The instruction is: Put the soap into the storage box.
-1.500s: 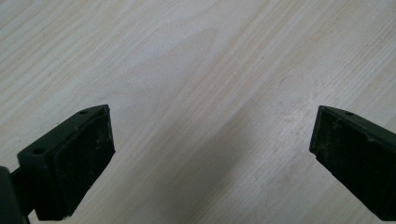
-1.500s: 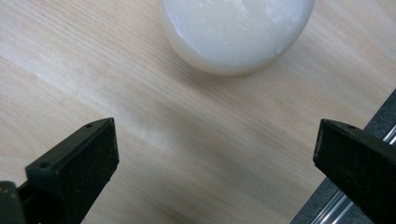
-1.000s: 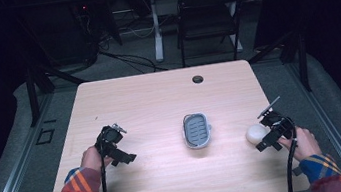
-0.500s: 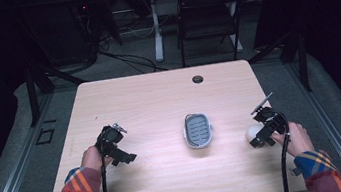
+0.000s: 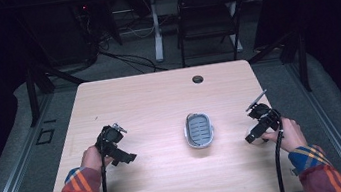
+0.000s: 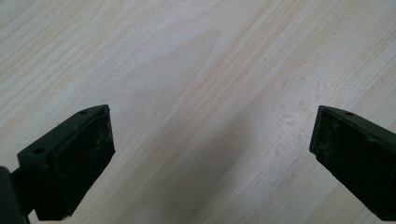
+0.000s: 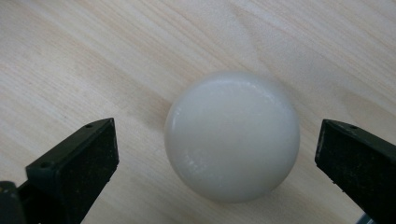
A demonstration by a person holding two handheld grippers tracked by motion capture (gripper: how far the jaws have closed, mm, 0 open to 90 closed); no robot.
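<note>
A smooth white ball [image 7: 232,135] rests on the wooden table [image 7: 93,56]. My right gripper [image 7: 217,158] hangs over it, open, one jaw on each side and neither touching it. In the high view the right gripper [image 5: 253,134] is near the table's right edge and covers most of the ball. A grey oval dish [image 5: 198,130] with a ribbed inside sits at the table's middle, left of that gripper. My left gripper [image 5: 122,154] is at the left front, open over bare wood [image 6: 187,70], with nothing between its jaws [image 6: 212,154].
A round cable hole [image 5: 198,79] lies near the far edge of the table [image 5: 148,99]. A black chair [image 5: 207,15] and desk legs stand beyond it on the dark floor. Bare wood stretches between the dish and each gripper.
My right gripper has shifted left and a little forward, so that it now straddles the white ball and hides it from above. The left gripper and the dish stay put.
</note>
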